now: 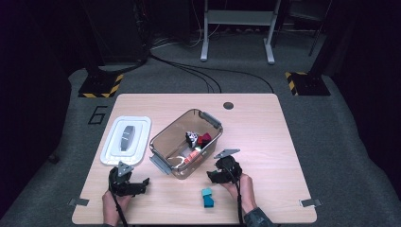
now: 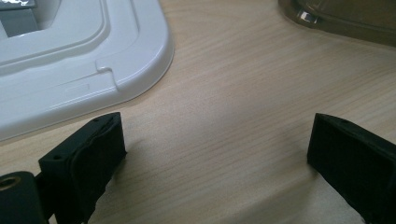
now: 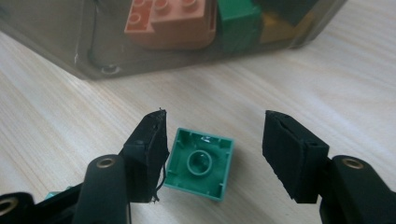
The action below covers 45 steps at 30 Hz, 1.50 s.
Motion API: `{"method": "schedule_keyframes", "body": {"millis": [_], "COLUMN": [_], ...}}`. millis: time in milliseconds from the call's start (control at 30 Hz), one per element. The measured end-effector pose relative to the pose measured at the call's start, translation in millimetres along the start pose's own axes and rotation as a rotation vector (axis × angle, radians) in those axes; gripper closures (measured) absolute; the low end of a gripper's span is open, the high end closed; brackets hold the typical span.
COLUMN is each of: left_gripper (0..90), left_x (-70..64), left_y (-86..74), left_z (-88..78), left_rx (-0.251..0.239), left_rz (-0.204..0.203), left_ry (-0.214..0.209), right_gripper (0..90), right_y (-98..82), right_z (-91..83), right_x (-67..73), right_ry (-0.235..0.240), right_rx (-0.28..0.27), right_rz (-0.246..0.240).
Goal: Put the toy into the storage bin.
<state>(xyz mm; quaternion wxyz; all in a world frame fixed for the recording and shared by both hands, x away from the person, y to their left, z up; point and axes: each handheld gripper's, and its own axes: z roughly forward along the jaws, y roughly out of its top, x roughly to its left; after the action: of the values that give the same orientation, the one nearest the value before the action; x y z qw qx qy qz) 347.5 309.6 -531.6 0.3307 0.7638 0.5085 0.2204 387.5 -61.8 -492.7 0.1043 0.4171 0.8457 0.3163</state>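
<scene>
Two tongs stand open: the right tongs (image 3: 212, 156) straddle a green brick (image 3: 200, 163) for pickup, the left tongs (image 2: 212, 154) wait empty on the surface (image 2: 243, 93).

Pale wood-grain desk (image 1: 265, 127); white lid (image 1: 126, 140) with grey centre handle; smoky brown see-through bin (image 1: 185, 142) with grey clips; inside bin, salmon-orange studded brick (image 3: 170, 22), dark green brick (image 3: 239, 21), red piece (image 1: 204, 139), black-and-white piece (image 1: 191, 137); green small brick (image 3: 200, 163), hollow underside up; teal block (image 1: 207, 197); black left gripper (image 2: 215, 154); black right gripper (image 3: 212, 151), brass-coloured screws; grey floor; yellow-black hazard stripes on stand bases (image 1: 100, 88).
</scene>
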Motion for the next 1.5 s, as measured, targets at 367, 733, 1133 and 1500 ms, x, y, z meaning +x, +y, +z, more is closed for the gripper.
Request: {"method": "schedule_keyframes", "body": {"millis": [367, 733, 1133, 1500], "left_gripper": [4.2, 4.3, 4.3, 4.3], "left_x": [-0.1, 0.4, 0.5, 0.5], "left_y": [0.1, 0.2, 0.2, 0.2], "left_z": [-0.3, -0.5, -0.4, -0.5], "left_rx": [0.004, 0.005, 0.005, 0.005], "left_rz": [0.001, 0.011, 0.010, 0.011], "left_ry": [0.001, 0.000, -0.001, 0.001], "right_gripper": [50.1, 58.1, 58.3, 58.3], "right_y": [-6.7, -6.4, 2.0, 14.4], "right_z": [-1.0, -3.3, -17.0, -23.2], "right_x": [-9.2, -14.4, -39.3, -59.9], "right_ry": [-0.043, -0.047, -0.051, -0.088], "right_rx": [0.050, 0.046, -0.025, -0.054], "right_rz": [0.016, -0.003, 0.046, 0.046]}}
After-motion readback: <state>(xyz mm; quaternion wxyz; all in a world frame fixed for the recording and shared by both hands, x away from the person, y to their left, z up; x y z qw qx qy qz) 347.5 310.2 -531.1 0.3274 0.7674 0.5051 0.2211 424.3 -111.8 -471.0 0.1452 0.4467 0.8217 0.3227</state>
